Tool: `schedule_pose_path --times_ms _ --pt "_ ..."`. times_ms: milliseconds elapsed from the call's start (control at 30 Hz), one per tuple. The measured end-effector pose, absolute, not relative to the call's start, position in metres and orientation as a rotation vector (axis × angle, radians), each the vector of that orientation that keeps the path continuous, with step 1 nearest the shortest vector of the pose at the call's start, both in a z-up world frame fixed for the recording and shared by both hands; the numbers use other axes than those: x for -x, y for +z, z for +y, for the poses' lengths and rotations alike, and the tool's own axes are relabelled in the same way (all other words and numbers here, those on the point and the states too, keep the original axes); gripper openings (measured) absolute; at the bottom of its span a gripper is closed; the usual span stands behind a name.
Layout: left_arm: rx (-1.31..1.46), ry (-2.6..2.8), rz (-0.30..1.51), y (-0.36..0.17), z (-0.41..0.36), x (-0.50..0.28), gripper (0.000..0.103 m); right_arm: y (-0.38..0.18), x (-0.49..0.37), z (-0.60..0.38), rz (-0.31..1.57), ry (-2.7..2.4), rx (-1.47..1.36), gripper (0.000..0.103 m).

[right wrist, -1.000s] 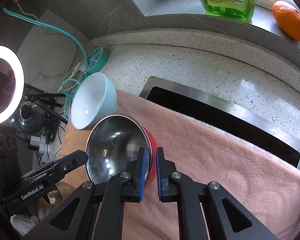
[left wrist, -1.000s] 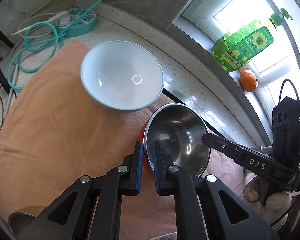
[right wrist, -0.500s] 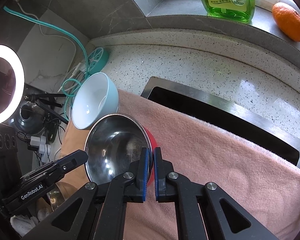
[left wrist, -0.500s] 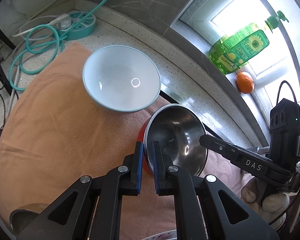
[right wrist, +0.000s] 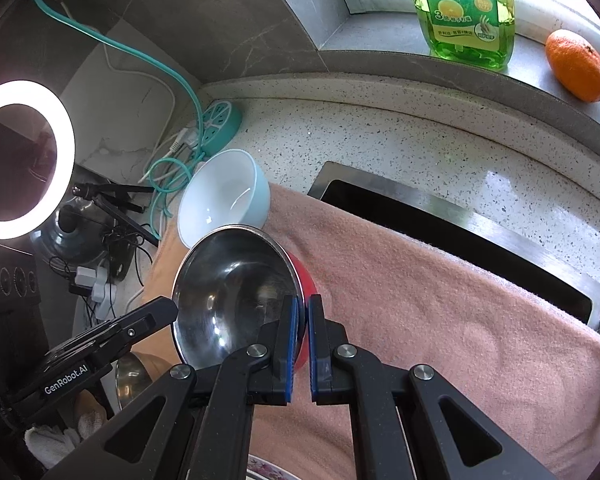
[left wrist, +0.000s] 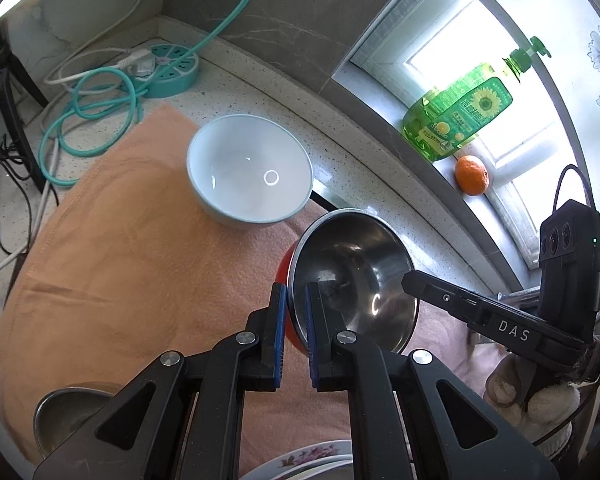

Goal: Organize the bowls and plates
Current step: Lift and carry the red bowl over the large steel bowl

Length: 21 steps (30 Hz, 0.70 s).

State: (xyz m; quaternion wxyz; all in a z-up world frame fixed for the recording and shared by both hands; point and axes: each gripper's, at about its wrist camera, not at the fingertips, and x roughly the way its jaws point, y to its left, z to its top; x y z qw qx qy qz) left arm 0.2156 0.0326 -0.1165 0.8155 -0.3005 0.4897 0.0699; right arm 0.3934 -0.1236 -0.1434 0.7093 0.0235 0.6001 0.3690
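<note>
Both grippers pinch the steel bowl (left wrist: pixel 352 276): left gripper (left wrist: pixel 296 320) on its near rim, right gripper (right wrist: pixel 303 328) clamped on the opposite rim. It's tilted over the towel (left wrist: pixel 120 264), possibly lifted clear. Beyond, the blue bowl (left wrist: pixel 250 176) sits upright on the towel.

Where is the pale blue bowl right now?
The pale blue ceramic bowl sits upright on the peach towel, just beyond the steel bowl, near the round teal power strip.
</note>
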Motion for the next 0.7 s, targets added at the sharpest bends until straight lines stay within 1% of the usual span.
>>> schedule_pose_path --times_ms 333,700 --pt "0.644 0.166 0.993 -0.092 0.04 -0.182 0.008 -0.114 -0.37 -0.118 1.294 0.873 -0.038 0.005" --pt "0.666 0.219 0.934 -0.073 0.062 -0.125 0.008 -0.091 -0.326 -0.094 1.271 0.962 0.011 0.005"
